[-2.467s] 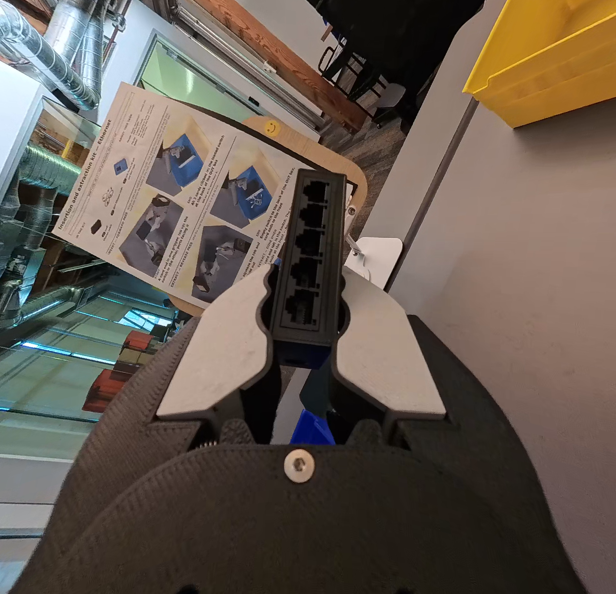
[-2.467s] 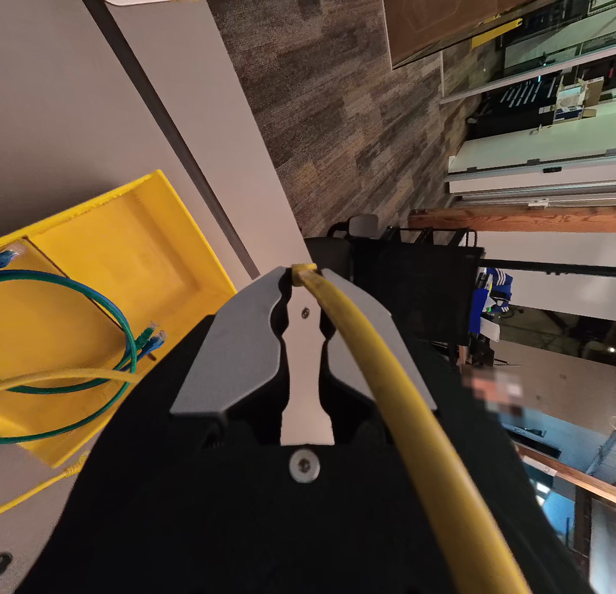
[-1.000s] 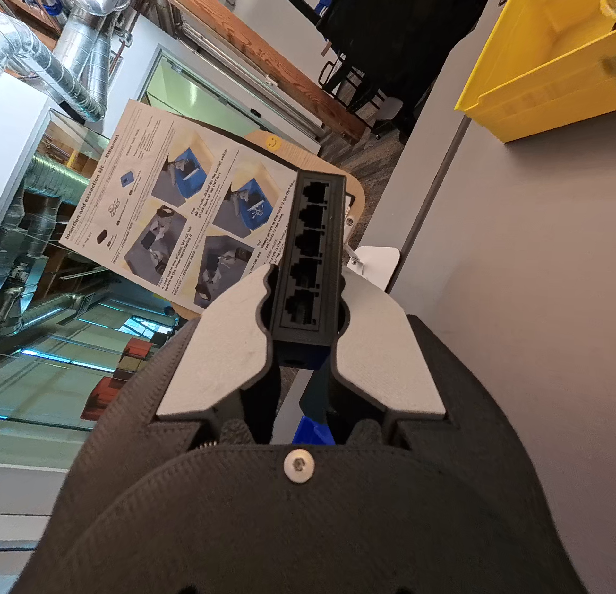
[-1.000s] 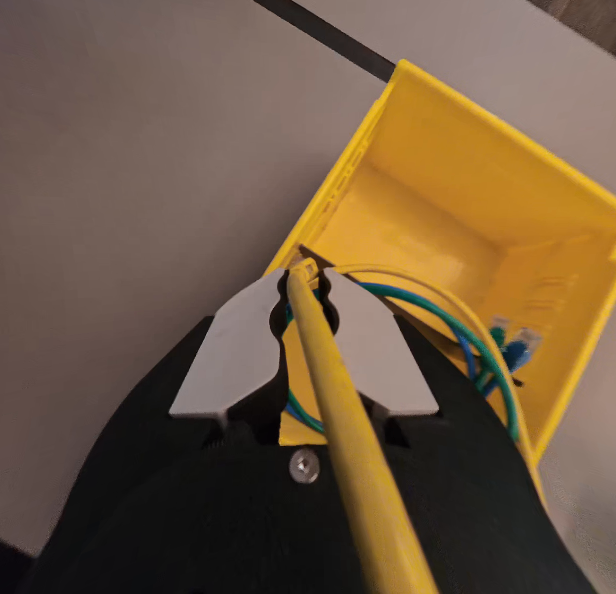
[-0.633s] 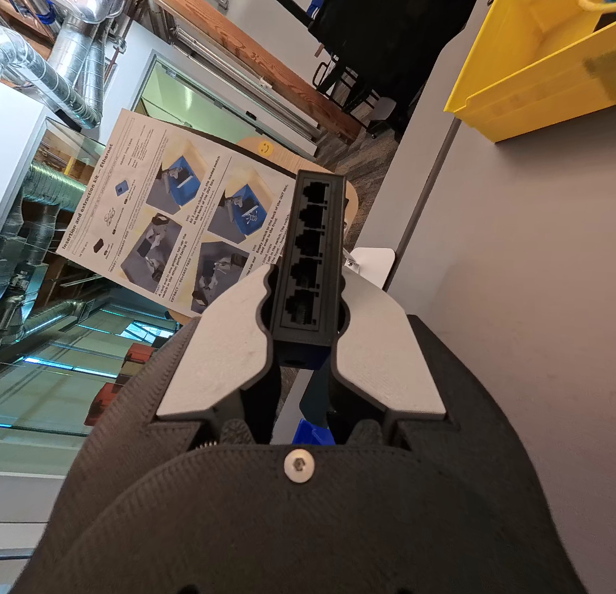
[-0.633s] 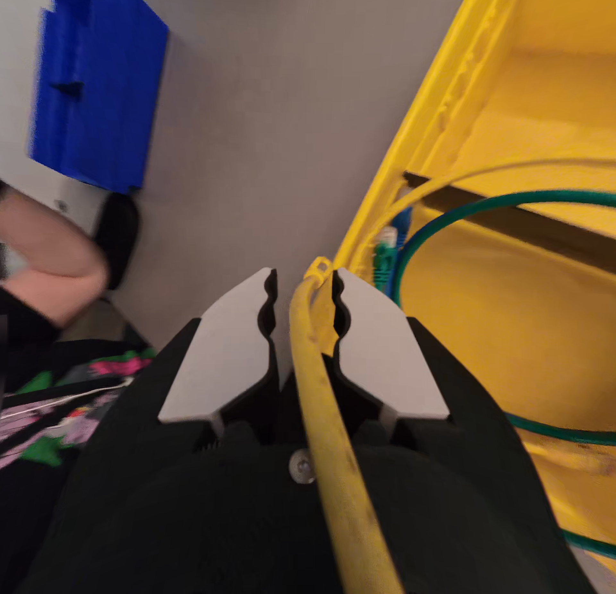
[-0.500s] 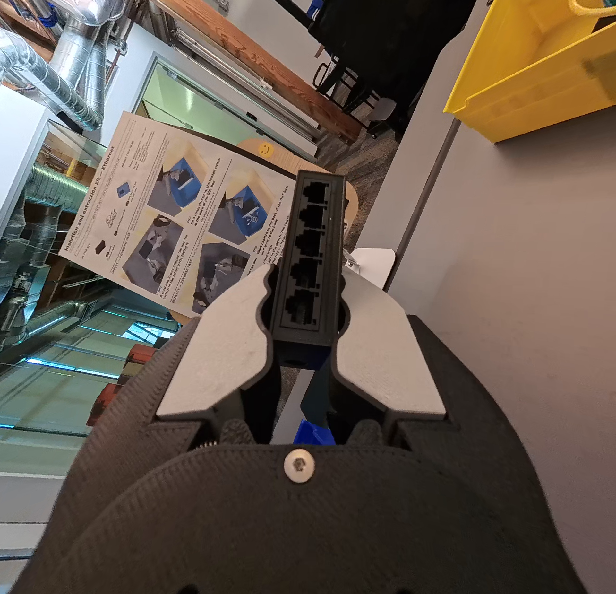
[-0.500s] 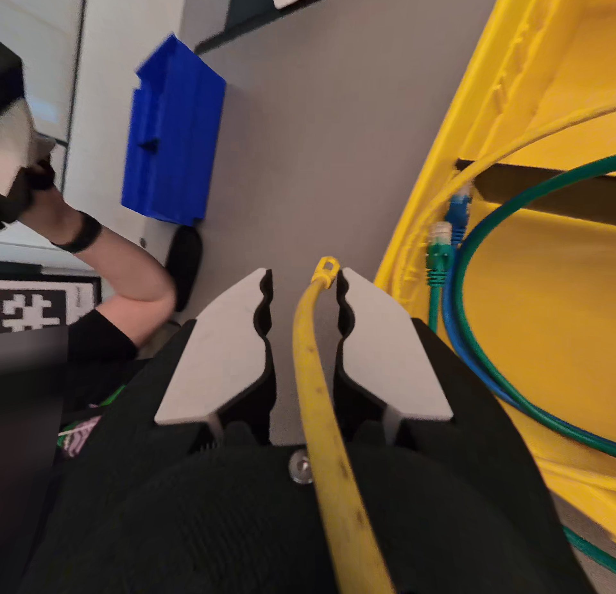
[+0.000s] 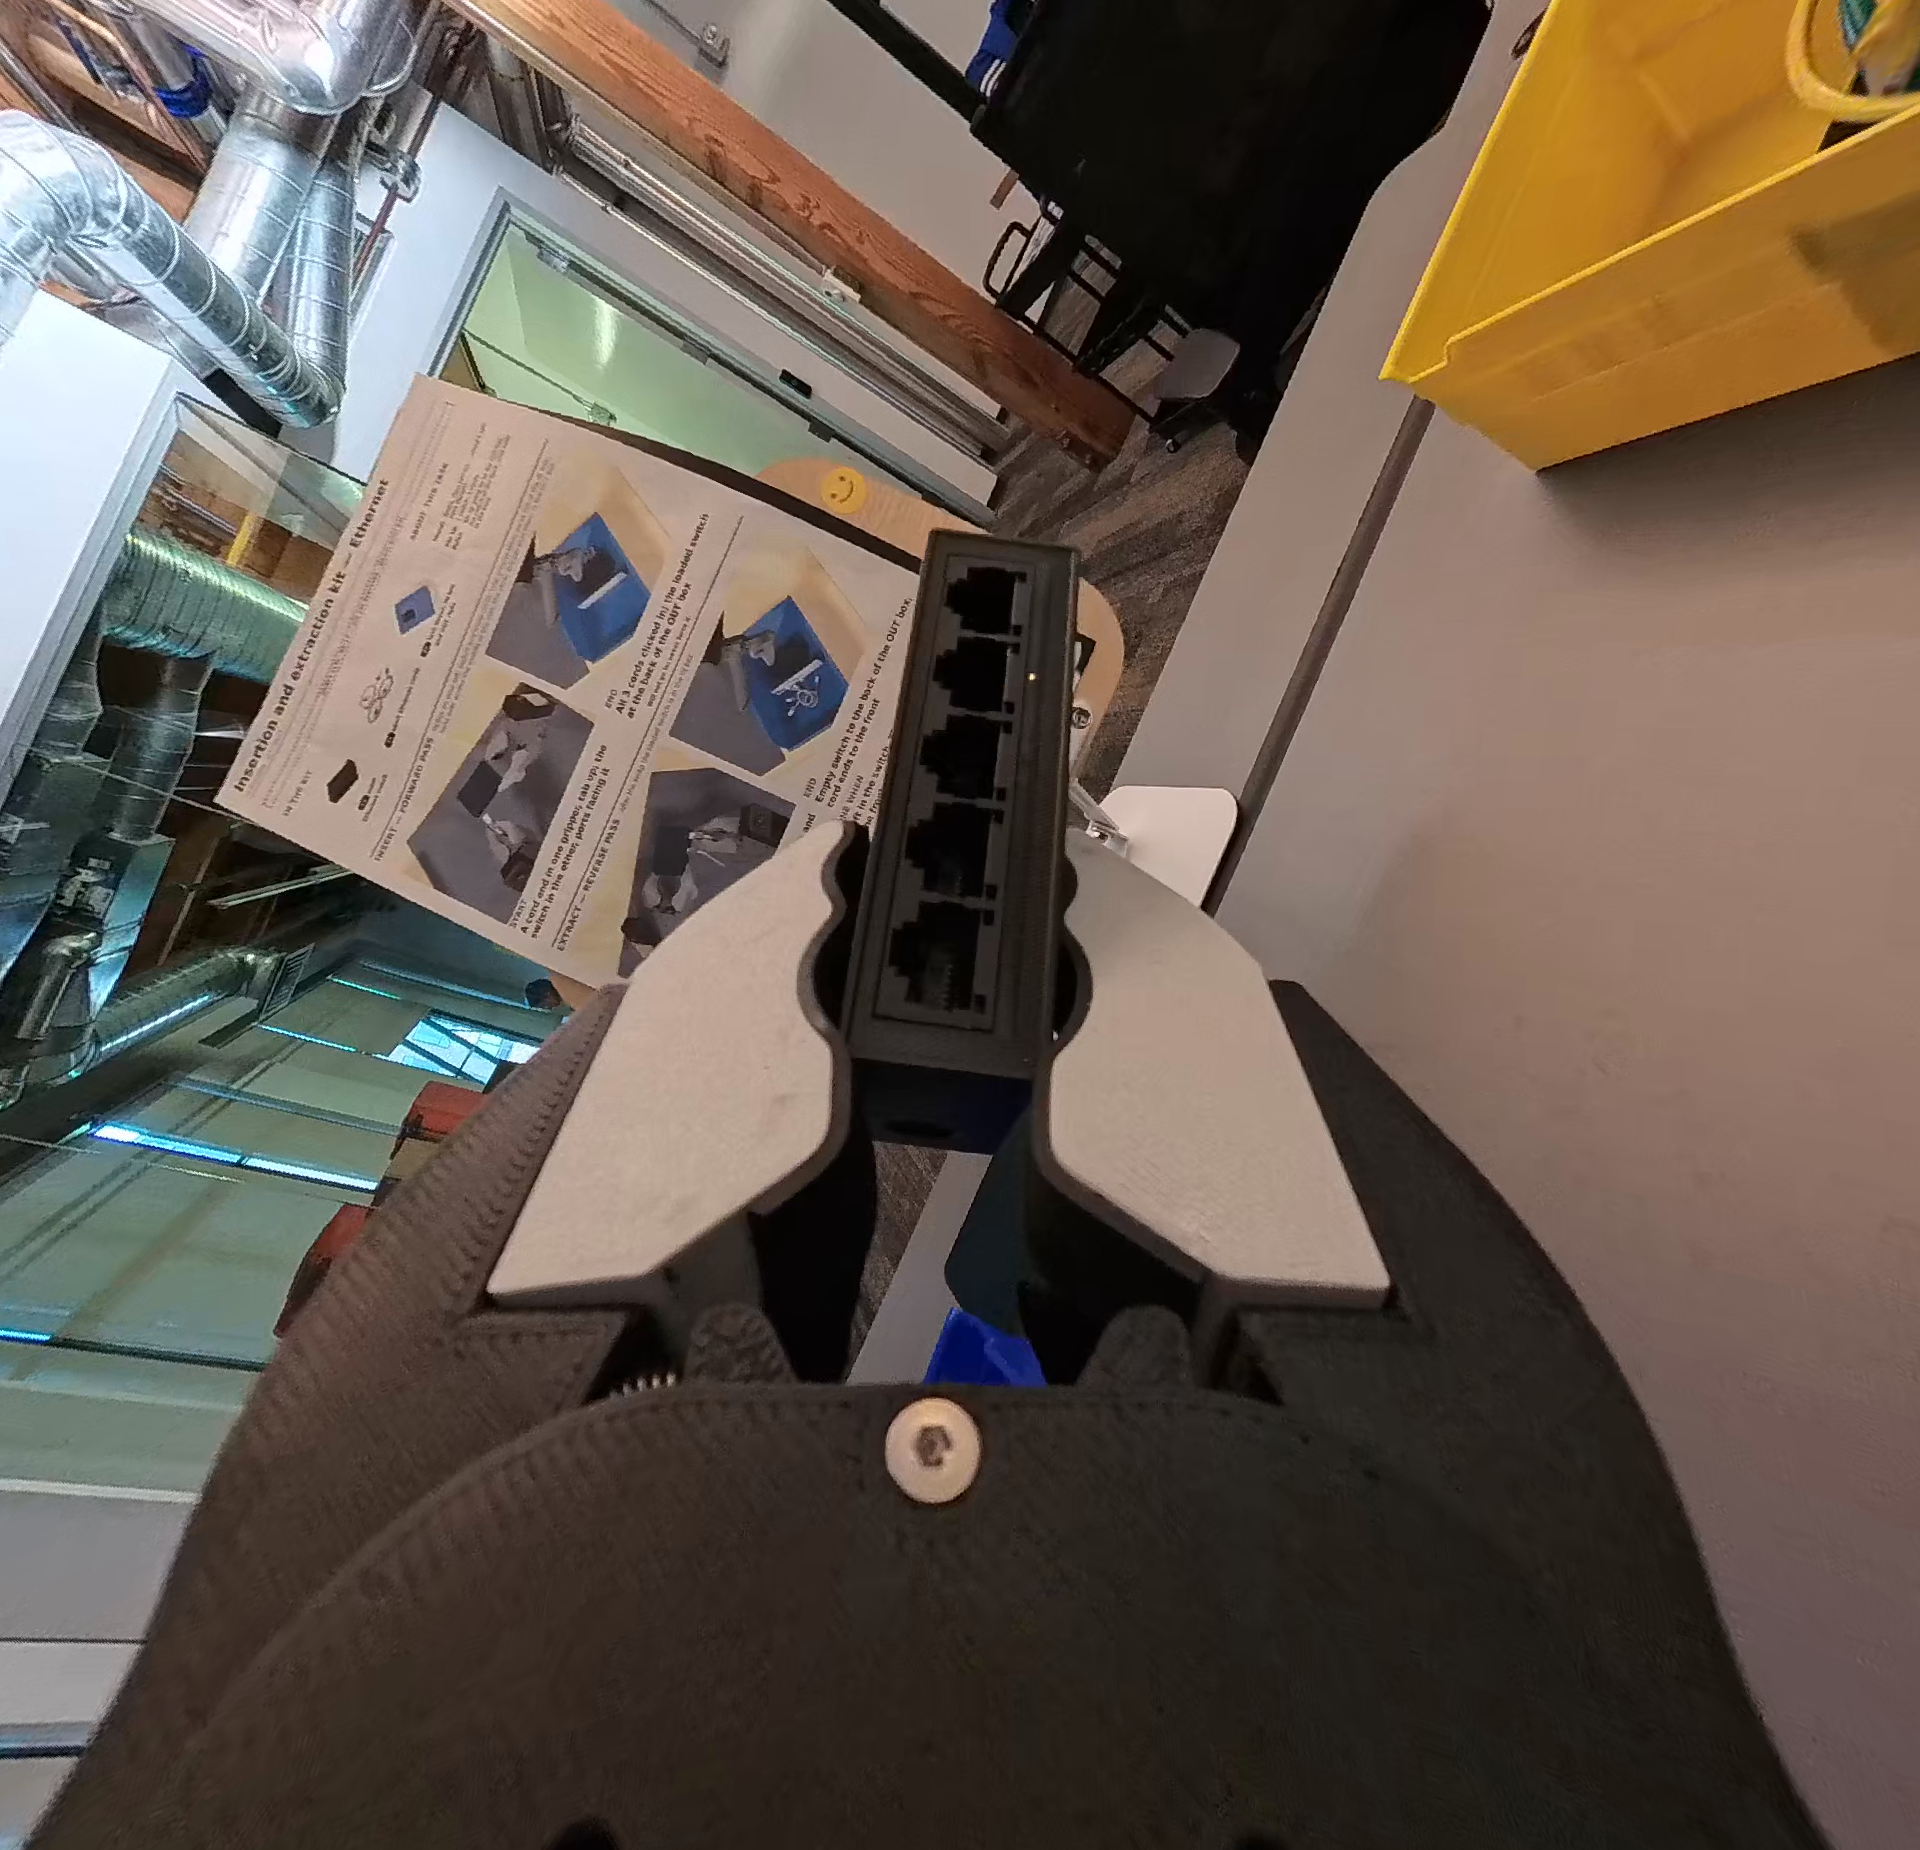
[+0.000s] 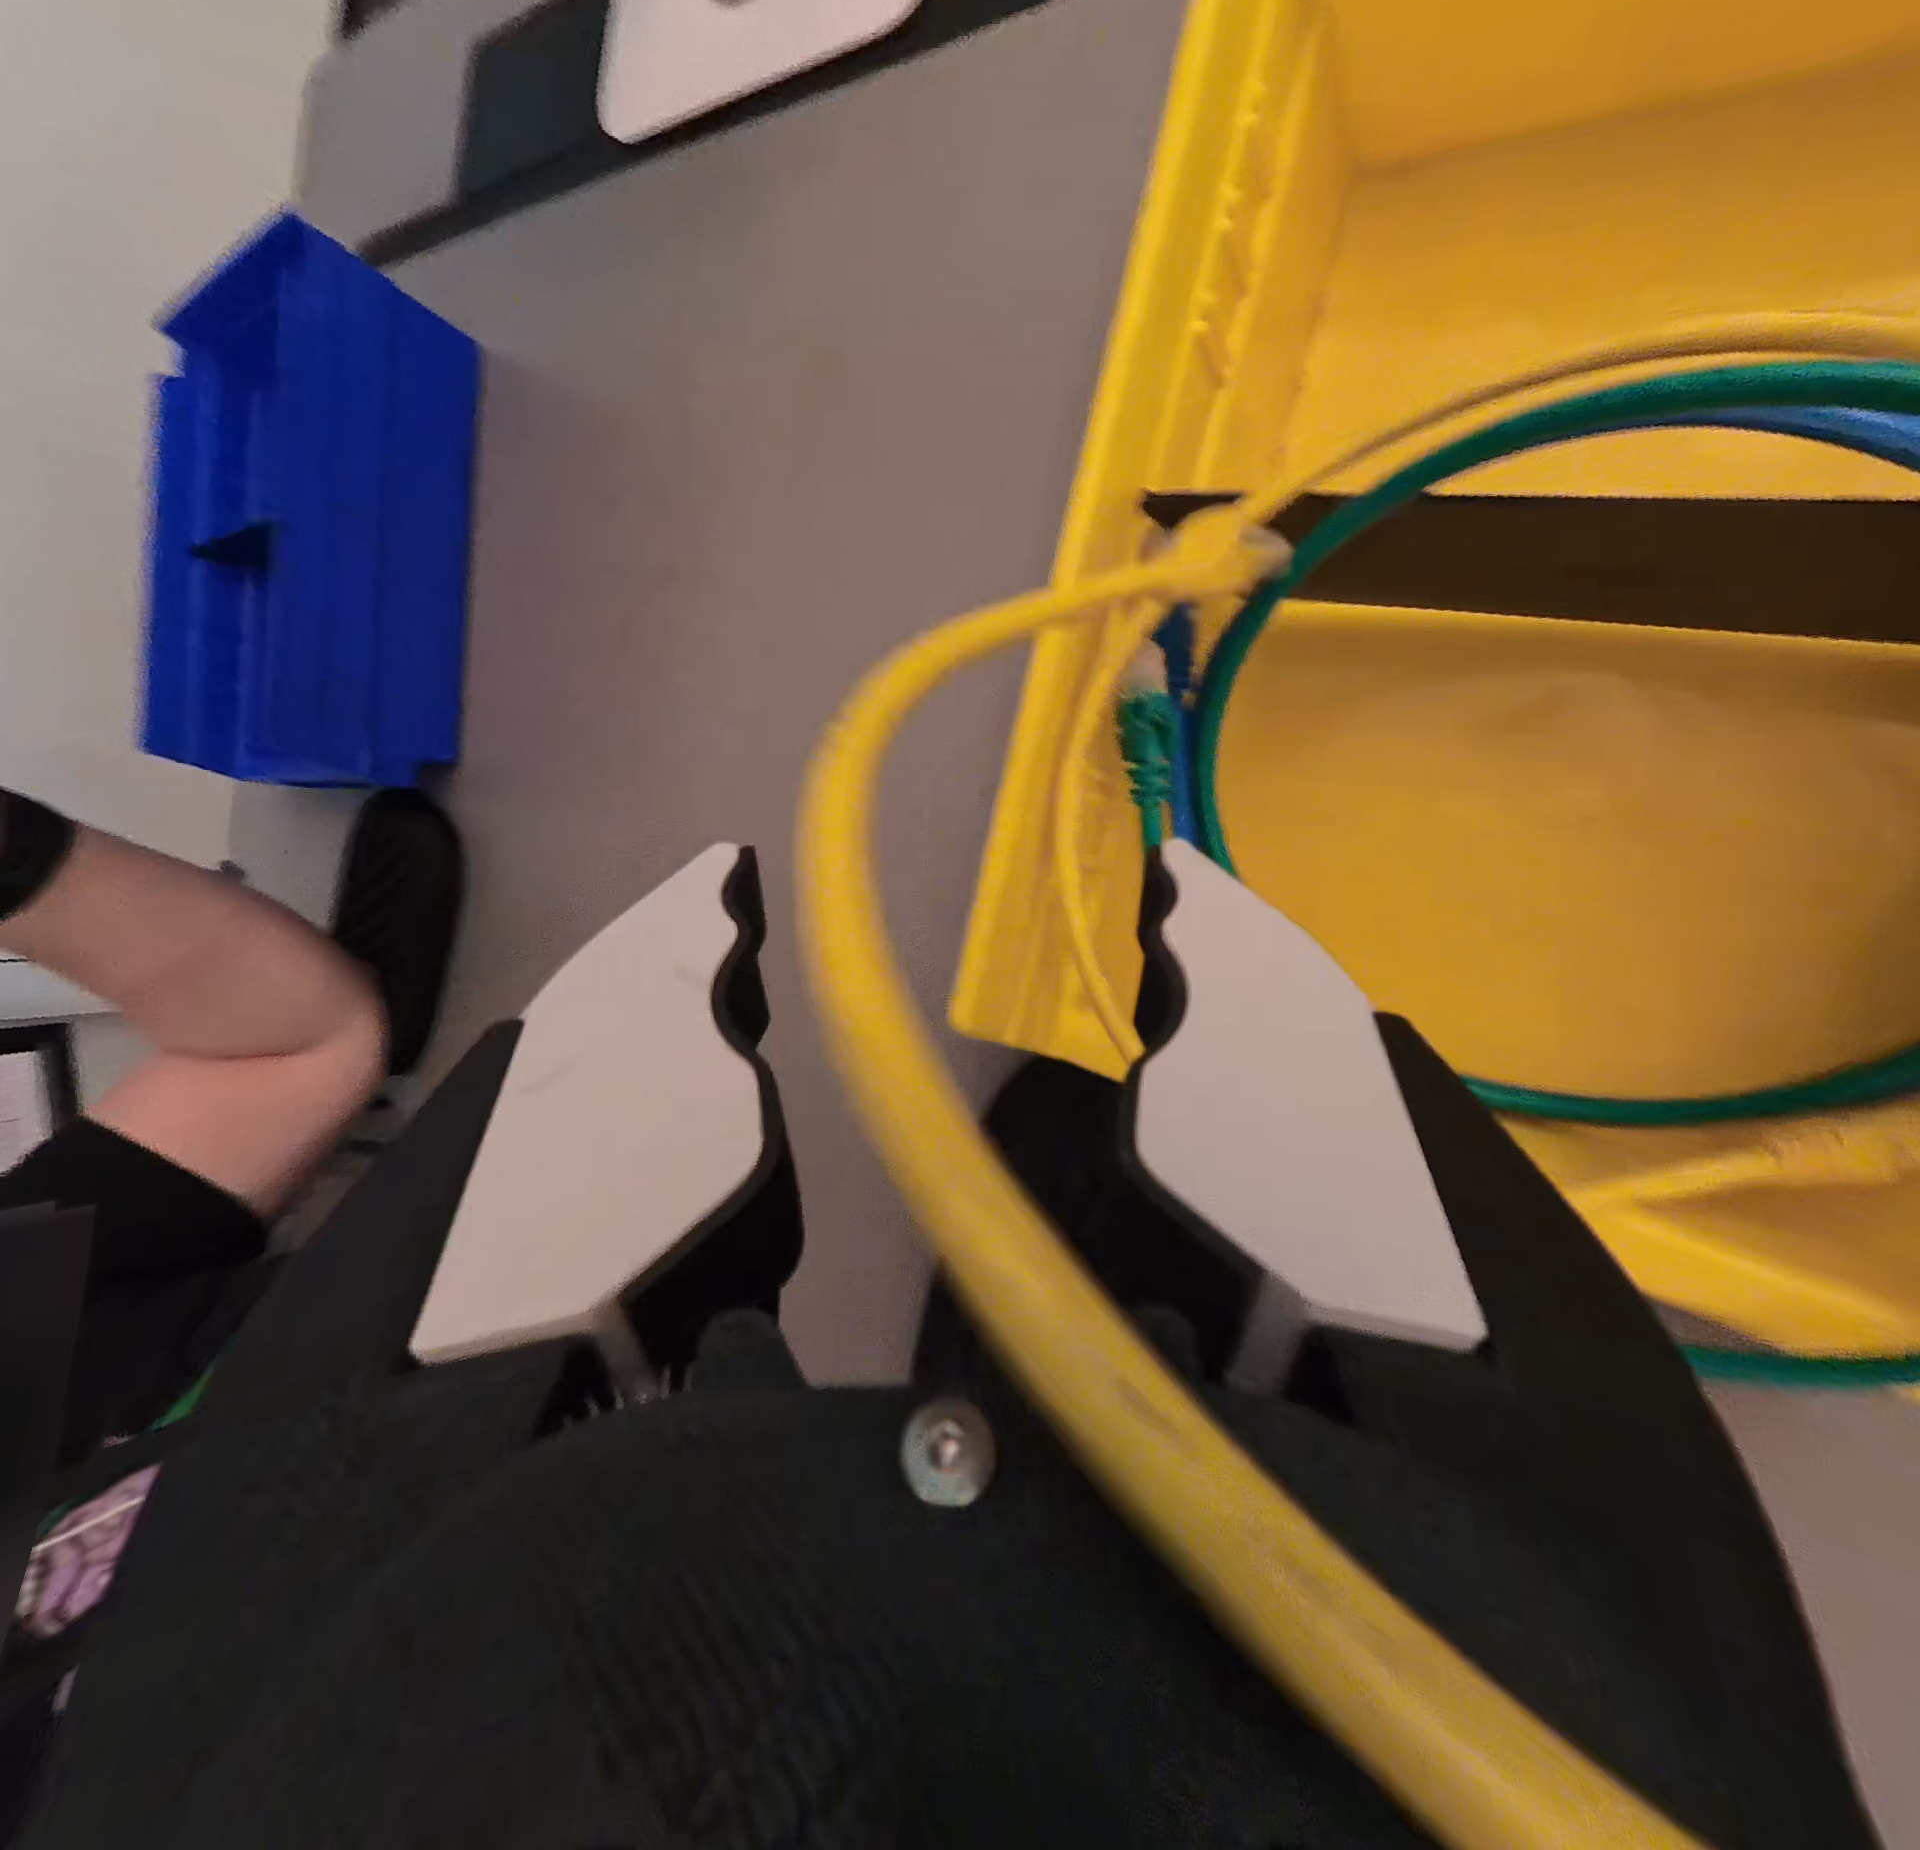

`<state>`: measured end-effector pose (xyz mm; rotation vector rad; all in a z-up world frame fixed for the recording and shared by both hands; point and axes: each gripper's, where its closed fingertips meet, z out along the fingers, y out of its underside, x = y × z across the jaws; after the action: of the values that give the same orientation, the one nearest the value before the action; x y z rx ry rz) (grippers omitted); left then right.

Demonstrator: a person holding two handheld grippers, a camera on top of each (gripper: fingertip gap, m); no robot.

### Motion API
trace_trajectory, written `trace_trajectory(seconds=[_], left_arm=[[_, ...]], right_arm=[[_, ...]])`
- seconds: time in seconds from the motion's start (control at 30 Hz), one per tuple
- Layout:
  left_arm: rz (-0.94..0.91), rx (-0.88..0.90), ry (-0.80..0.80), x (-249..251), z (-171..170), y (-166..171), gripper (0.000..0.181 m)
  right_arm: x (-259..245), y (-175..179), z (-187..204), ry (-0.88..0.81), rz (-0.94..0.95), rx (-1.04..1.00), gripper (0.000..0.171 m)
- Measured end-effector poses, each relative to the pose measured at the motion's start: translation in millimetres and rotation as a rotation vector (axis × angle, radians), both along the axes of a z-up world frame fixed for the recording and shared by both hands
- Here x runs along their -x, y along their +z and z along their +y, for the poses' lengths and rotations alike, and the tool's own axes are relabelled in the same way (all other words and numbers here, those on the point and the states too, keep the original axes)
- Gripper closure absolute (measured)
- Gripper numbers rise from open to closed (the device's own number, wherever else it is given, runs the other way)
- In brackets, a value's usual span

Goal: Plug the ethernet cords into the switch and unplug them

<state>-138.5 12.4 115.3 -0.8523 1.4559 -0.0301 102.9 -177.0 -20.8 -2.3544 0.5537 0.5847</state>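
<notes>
Left gripper (image 9: pixel 956 927) clamps switch (image 9: pixel 971 803); right gripper (image 10: pixel 951 927) gapes, yellow cord (image 10: pixel 883 927) loose between.

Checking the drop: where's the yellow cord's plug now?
Right wrist view: the yellow cord's plug lies at the yellow bin left wall, above the green plug, beyond the open right gripper.

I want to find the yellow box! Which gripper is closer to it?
Right. The right gripper is open right beside the yellow box, one finger at its wall. The left gripper, gripping the switch, is farther off.

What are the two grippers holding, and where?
The left gripper pinches the black switch by its sides, near the bottom end. The right gripper is open; the yellow cord passes loosely between its fingers.
</notes>
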Motion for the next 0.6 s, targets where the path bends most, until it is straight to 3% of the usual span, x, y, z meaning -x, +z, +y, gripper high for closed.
trace_trajectory(seconds=[0.17,0.3,0.47,0.6], left_arm=[[-0.005,-0.001,0.003,2.2,0.1,1.8,0.150],[-0.004,0.003,0.009,3.7,2.3,1.7,0.150],[0.001,0.006,0.014,3.0,4.7,0.4,0.150],[0.007,0.005,0.009,0.4,3.0,-1.4,0.150]], right_arm=[[7.6,-32.8,-35.2,0.047,-0.036,0.169,0.099],[35.2,-36.8,-70.1,0.132,-0.038,0.201,0.104],[52.5,-48.3,-127.8,0.222,-0.234,0.293,0.111],[36.2,-52.0,-137.3,0.167,-0.444,0.161,0.118]])
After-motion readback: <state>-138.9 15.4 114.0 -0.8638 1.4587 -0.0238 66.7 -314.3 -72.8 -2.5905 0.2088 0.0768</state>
